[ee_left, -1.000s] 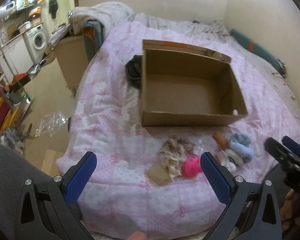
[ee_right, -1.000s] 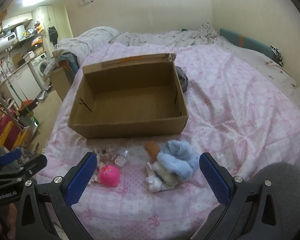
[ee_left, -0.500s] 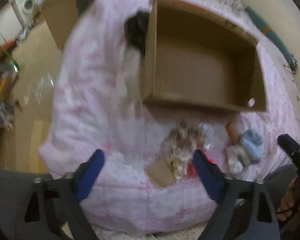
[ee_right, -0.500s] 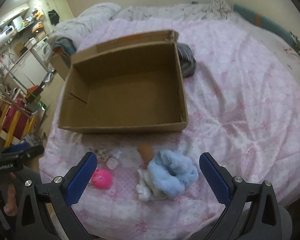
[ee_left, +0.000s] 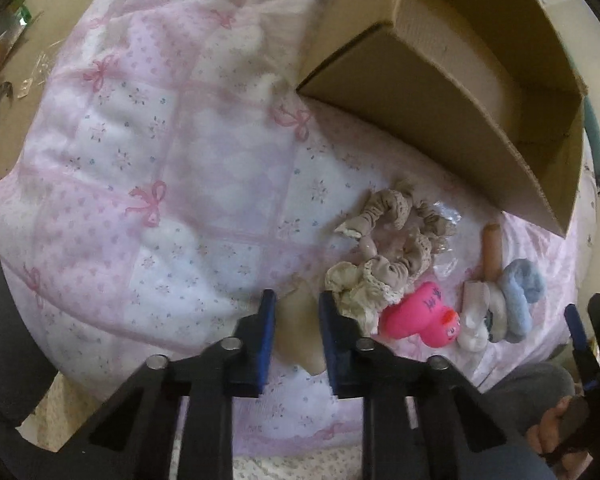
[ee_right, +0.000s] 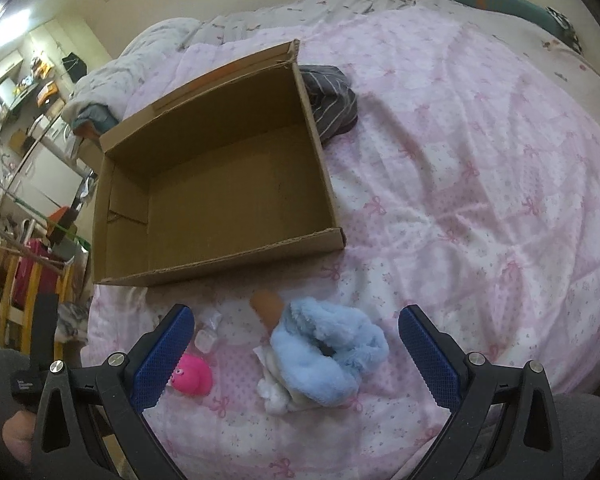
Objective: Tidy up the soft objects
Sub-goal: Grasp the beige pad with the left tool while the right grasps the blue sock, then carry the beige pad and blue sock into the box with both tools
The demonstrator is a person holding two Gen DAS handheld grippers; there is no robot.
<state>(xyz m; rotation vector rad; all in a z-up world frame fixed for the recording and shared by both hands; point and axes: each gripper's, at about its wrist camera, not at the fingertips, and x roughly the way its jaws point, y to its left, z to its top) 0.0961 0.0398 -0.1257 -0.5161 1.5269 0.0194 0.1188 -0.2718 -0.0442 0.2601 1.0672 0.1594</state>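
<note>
Pink quilted bed, empty cardboard box ahead. Left gripper just dropped, narrowed onto beige soft piece; first pick underway. Right gripper wide, over blue fluffy thing.

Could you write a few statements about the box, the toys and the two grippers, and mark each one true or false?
1. The box is empty. True.
2. The left gripper is wide open over bare quilt. False: its jaws are closed on a beige object.
3. The right gripper is open, with the blue plush between its fingers. True.
4. The pink toy lies inside the box. False: it lies on the quilt, in front of the box.
5. A dark striped cloth lies beside the box. True.
</note>
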